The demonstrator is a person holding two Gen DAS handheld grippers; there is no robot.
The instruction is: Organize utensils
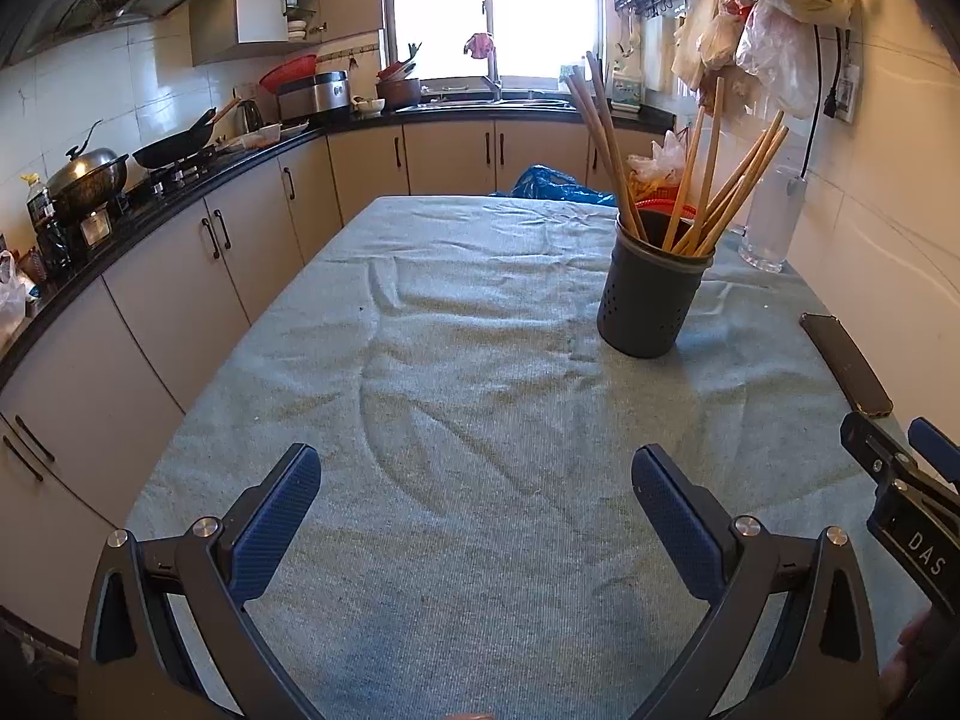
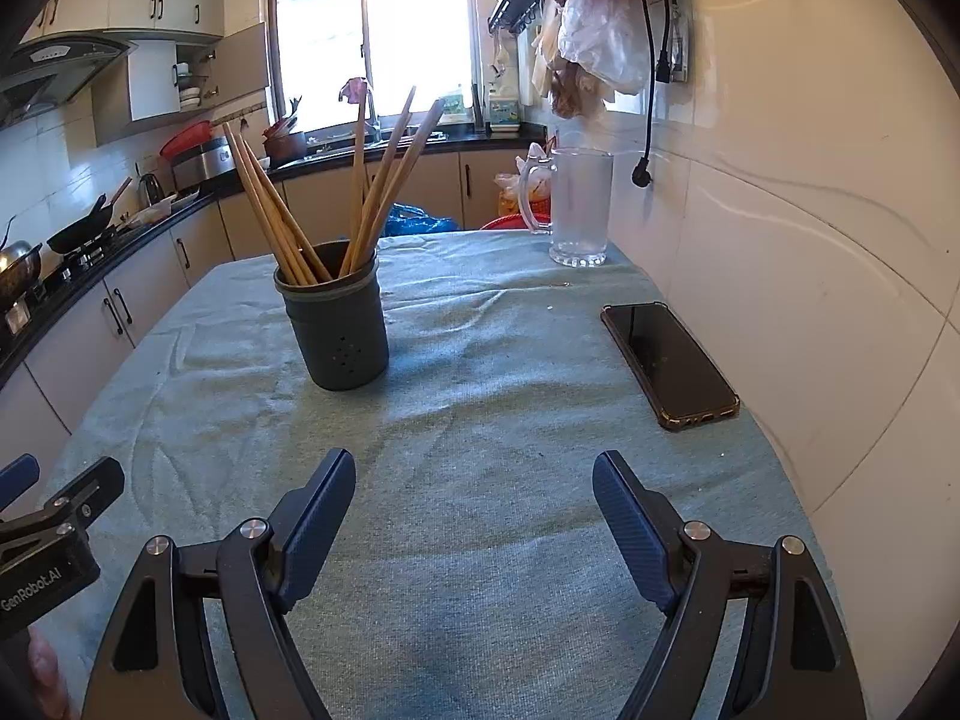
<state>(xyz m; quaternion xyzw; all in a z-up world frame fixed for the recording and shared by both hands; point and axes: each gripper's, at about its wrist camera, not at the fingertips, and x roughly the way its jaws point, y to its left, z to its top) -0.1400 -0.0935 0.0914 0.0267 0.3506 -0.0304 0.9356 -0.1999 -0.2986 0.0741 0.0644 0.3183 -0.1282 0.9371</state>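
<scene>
A dark perforated utensil holder (image 1: 651, 294) (image 2: 337, 324) stands upright on the table's pale green cloth (image 1: 456, 360) (image 2: 480, 396). Several wooden chopsticks (image 1: 714, 192) (image 2: 372, 186) stand in it, fanned outward. My left gripper (image 1: 474, 480) hovers low over the near part of the cloth, open, with nothing between its blue pads. My right gripper (image 2: 474, 480) is also open and empty, near the table's front; it shows at the right edge of the left wrist view (image 1: 894, 474). The holder lies well ahead of both grippers.
A black phone (image 2: 669, 363) (image 1: 846, 363) lies on the cloth near the right wall. A clear glass mug (image 2: 579, 207) (image 1: 771, 222) stands at the far right corner. A counter with a stove and pans (image 1: 174, 150) runs along the left.
</scene>
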